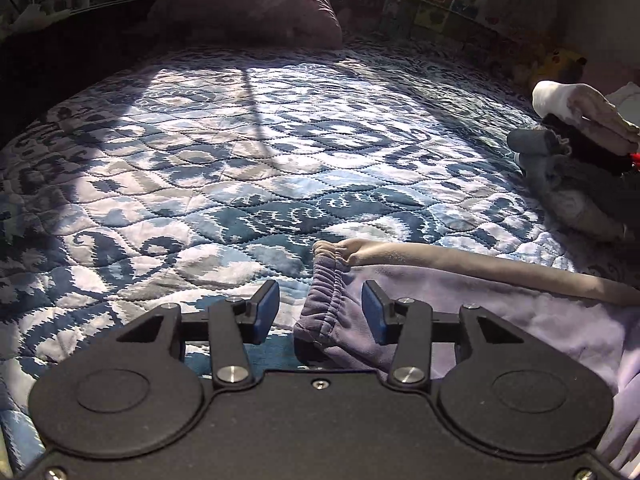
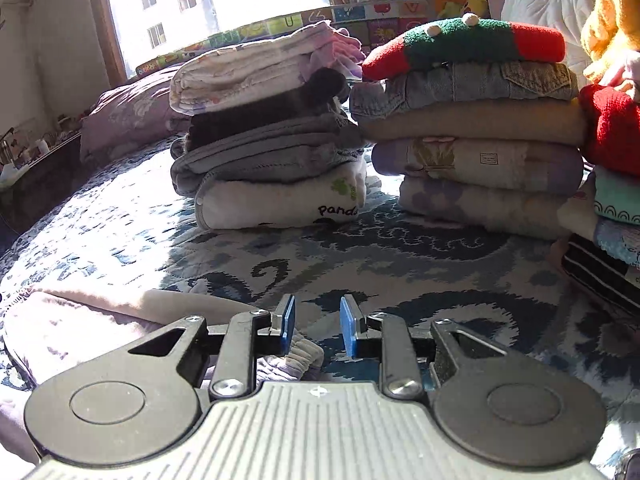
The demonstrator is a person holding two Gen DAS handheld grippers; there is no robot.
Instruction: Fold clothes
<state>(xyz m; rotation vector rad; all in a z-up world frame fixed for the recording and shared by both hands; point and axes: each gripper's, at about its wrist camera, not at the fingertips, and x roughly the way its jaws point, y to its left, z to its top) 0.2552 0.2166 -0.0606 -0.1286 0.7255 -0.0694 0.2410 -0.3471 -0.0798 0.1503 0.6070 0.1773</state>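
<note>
A lavender garment [image 1: 500,320] lies flat on the blue patterned quilt [image 1: 240,152], with a ribbed cuff end [image 1: 326,304] pointing up the bed. My left gripper [image 1: 320,312] is open, and the cuff sits between its blue pads without being pinched. In the right wrist view the same garment [image 2: 80,320] spreads to the left. Another ribbed cuff [image 2: 298,354] lies just below and left of my right gripper [image 2: 318,326]. That gripper is open with only quilt between its pads.
Two tall stacks of folded clothes [image 2: 272,144] [image 2: 476,136] stand ahead of the right gripper. A third pile [image 2: 612,184] rises at the far right. A purple pillow [image 1: 256,4] lies at the head of the bed. More folded clothes [image 1: 580,148] sit at the left view's right edge.
</note>
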